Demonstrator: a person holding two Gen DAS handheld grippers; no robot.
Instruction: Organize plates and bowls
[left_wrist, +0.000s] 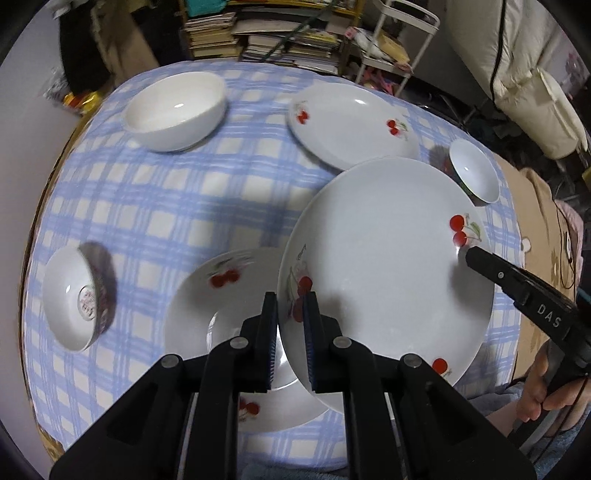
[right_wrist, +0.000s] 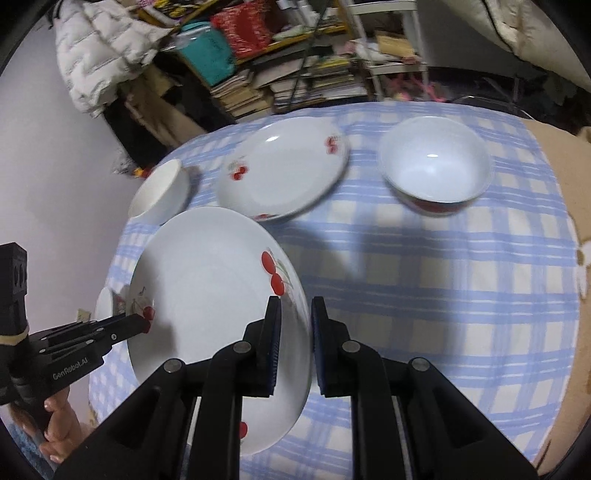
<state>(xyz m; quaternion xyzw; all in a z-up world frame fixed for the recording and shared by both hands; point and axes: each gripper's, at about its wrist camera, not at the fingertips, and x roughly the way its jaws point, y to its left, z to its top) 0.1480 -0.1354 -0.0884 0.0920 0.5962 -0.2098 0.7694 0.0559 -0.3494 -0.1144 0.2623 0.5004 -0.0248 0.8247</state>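
Note:
A white cherry-print plate (left_wrist: 384, 258) is held tilted in the air by both grippers. My left gripper (left_wrist: 290, 325) is shut on its near rim. My right gripper (right_wrist: 294, 332) is shut on its opposite rim (right_wrist: 221, 295) and shows in the left wrist view (left_wrist: 476, 258). Under it a second cherry plate (left_wrist: 229, 317) lies on the blue checked tablecloth (left_wrist: 166, 214). A third cherry plate (left_wrist: 351, 125) lies at the far side (right_wrist: 284, 170). A large white bowl (left_wrist: 175, 110) stands far left.
A small patterned bowl (left_wrist: 79, 299) lies tilted at the left edge. Another small bowl with a red outside (left_wrist: 474, 171) stands at the right (right_wrist: 436, 166). Stacked books and a white rack (left_wrist: 402, 44) stand behind the table.

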